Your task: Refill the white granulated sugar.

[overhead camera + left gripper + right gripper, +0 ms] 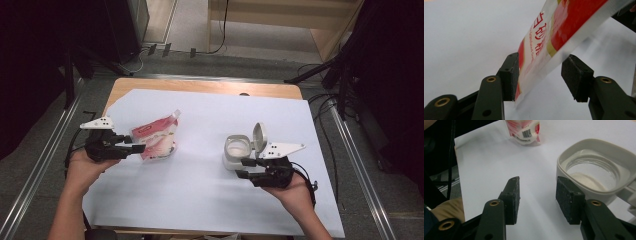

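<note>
A red and white pouch (157, 137) with red lettering stands on the white sheet at the left. My left gripper (136, 145) is at its near edge. In the left gripper view the pouch's sealed edge (544, 42) lies between the jaws, leaning against the left pad (510, 75), with a gap to the right pad; the left gripper (540, 75) is open. A white square container (236, 150) with its lid (259, 136) flipped up stands at the right, with white powder inside (586, 180). My right gripper (242, 167) stands open just beside it, with nothing between its fingers (537, 197).
A white sheet (200, 190) covers most of the wooden table (200, 86). Metal rails run along both sides, with cables and dark stands on the floor beyond. The pouch (524, 131) is seen far across the sheet in the right gripper view.
</note>
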{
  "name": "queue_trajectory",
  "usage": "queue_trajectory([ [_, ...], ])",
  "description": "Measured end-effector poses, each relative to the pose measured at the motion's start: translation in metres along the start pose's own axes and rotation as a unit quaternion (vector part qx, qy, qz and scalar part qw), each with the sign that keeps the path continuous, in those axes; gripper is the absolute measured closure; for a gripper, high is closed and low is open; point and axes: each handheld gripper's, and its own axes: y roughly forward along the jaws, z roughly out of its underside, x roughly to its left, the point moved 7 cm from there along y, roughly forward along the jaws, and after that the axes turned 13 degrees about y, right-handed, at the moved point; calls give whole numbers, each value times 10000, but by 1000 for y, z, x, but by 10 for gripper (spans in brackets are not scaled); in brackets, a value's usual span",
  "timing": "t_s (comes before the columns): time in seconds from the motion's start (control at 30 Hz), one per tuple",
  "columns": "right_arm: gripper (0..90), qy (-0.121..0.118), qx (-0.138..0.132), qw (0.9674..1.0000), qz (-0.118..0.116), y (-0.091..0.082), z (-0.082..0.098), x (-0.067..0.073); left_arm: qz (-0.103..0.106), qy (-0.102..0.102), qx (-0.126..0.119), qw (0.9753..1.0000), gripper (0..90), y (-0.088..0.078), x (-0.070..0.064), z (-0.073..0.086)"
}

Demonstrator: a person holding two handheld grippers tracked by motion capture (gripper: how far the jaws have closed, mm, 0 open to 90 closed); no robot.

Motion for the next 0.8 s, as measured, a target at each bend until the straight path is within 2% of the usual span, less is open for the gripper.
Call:
queue_trajectory([
  [0.23,550,46,-70,9999,58,-12,-2,-7,-144,52,60,9999,491,-13,-3,5],
  [0.53,551,87,-47,9999,93,-16,-2,-12,-197,-145,10,9997,487,-22,4,15],
  [0.8,557,122,-79,9998,129,-20,-2,-15,-231,-235,29,9995,485,-27,10,21],
])
